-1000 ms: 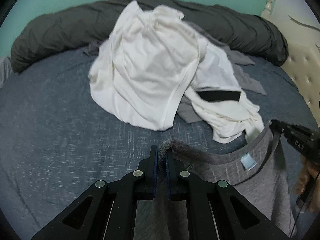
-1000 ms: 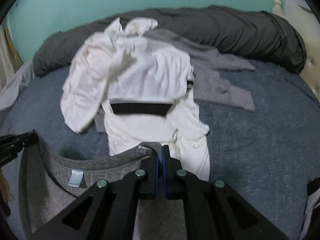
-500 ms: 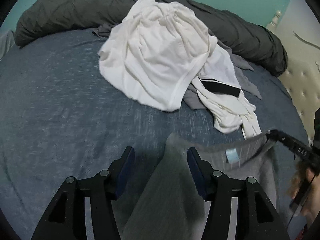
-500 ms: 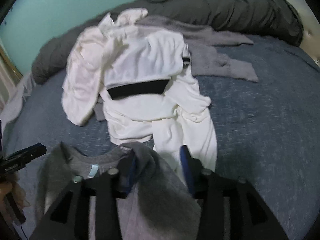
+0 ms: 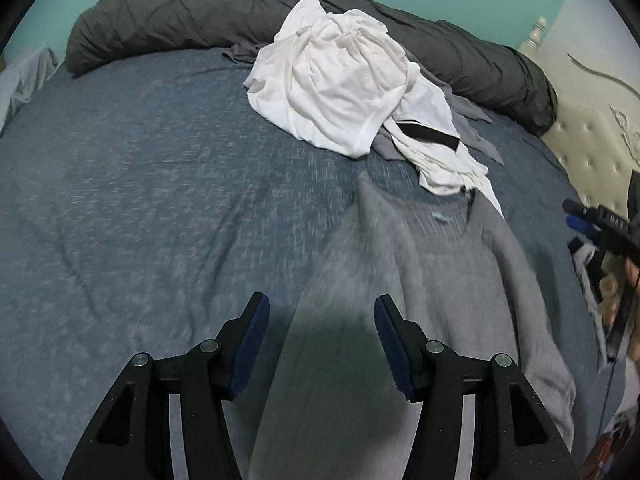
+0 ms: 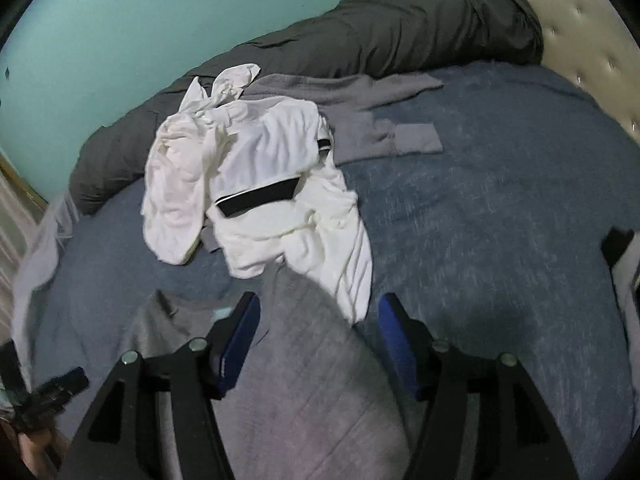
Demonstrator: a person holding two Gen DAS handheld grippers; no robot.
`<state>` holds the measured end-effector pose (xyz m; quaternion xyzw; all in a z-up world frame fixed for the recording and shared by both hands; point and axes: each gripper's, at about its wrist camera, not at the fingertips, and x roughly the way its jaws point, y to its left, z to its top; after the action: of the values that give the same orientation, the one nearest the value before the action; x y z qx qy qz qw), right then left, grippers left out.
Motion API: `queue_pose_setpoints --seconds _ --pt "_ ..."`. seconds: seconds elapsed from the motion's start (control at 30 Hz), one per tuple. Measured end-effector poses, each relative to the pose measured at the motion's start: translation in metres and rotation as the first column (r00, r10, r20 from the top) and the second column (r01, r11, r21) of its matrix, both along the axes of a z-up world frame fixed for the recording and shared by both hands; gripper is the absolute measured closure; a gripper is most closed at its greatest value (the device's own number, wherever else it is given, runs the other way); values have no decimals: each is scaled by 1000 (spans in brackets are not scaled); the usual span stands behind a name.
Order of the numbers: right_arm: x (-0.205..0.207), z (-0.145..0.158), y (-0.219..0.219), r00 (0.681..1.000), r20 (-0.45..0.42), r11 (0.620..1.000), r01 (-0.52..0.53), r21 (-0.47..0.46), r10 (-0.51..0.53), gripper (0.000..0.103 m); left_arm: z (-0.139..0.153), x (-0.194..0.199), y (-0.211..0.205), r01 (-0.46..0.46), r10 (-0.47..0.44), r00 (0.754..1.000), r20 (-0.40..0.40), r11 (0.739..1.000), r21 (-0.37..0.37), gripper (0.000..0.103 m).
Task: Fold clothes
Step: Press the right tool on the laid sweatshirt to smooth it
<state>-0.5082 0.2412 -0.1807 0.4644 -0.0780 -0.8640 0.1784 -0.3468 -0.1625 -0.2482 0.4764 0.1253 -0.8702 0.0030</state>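
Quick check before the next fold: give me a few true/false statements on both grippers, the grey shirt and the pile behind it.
1. The left gripper is clamped on the grey shirt's collar. False: its jaws have just been opening and stand apart; the shirt lies below them, unpinched.
2. The right gripper is open. True; its jaws have just been opening too.
3. The grey shirt lies on the blue bedsheet. True.
4. The white clothes are folded in a neat stack. False: they lie in a crumpled heap.
5. A dark grey duvet is bunched along the bed's far edge. True.
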Motion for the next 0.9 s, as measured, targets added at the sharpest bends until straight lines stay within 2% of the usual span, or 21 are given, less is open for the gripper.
queue_pose_setpoints --seconds 0.1,0.2,0.33,0.5,0.67,0.8,0.9 --pt "32 2 11 1000 -10 999 -23 -32 23 40 5 28 -3 10 -10 1000 3 1000 -1 44" --pt "81 -7 29 1000 3 993 -16 -119 16 40 2 54 -1 24 -24 999 23 1000 19 44" --pt "149 -30 38 999 42 982 -23 -186 32 37 -13 95 -3 19 -21 998 65 999 34 44" --pt "219 -40 38 997 6 962 -72 -263 76 37 -39 143 -8 -19 10 993 116 997 71 44" --pt "262 -52 44 998 -4 950 -61 -307 63 37 -59 182 -14 -68 53 988 148 993 99 44" --pt "277 -60 35 995 -18 947 -103 -303 102 37 -70 203 -14 -94 74 983 171 989 111 44" --pt "277 -62 33 994 -22 935 -107 -339 106 37 -79 212 -11 -104 78 978 192 986 130 44"
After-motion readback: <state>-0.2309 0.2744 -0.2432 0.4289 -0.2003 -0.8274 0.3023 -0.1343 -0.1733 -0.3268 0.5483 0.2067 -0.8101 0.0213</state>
